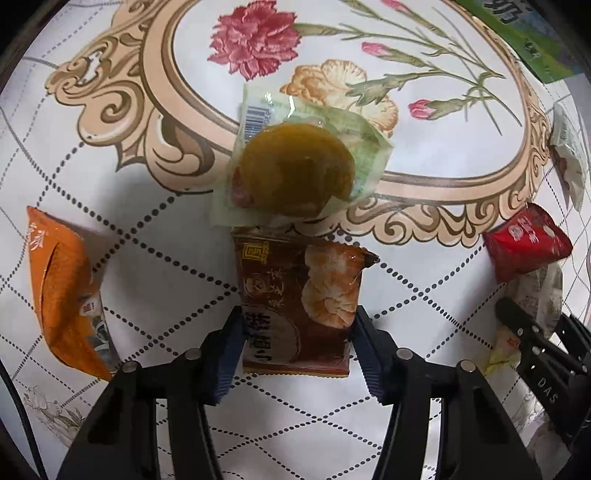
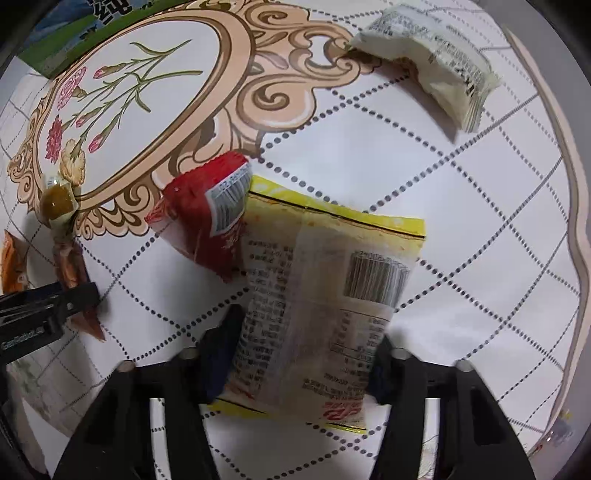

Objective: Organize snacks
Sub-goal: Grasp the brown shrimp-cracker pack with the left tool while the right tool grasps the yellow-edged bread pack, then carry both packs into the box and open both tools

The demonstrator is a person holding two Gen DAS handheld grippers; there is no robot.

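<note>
A: Which way does the brown snack packet (image 1: pixel 295 306) lie?

B: Its long axis runs straight ahead from the left hand-held gripper (image 1: pixel 295 350), whose pads press on its two long edges at the near end. Just beyond its far end sits a clear-wrapped round pastry (image 1: pixel 295 173).

A: And the right side?

B: The right hand-held gripper (image 2: pixel 303 362) is clamped on a yellow-edged packet (image 2: pixel 325 295), printed back facing up, long axis also pointing ahead and tilted a little rightward. A red packet (image 2: pixel 203 218) touches its far-left corner.

A: What does only one view give?

B: The left view alone shows an orange packet (image 1: pixel 62 291) lying well to the left. The right view alone shows a white packet (image 2: pixel 436 62) clearly, far ahead to the right.

A: The surface?

B: A tabletop (image 2: pixel 480 221) under a white cloth with dotted diamond lines and a flowered oval frame; a green carton (image 2: pixel 74 33) at its far edge
</note>
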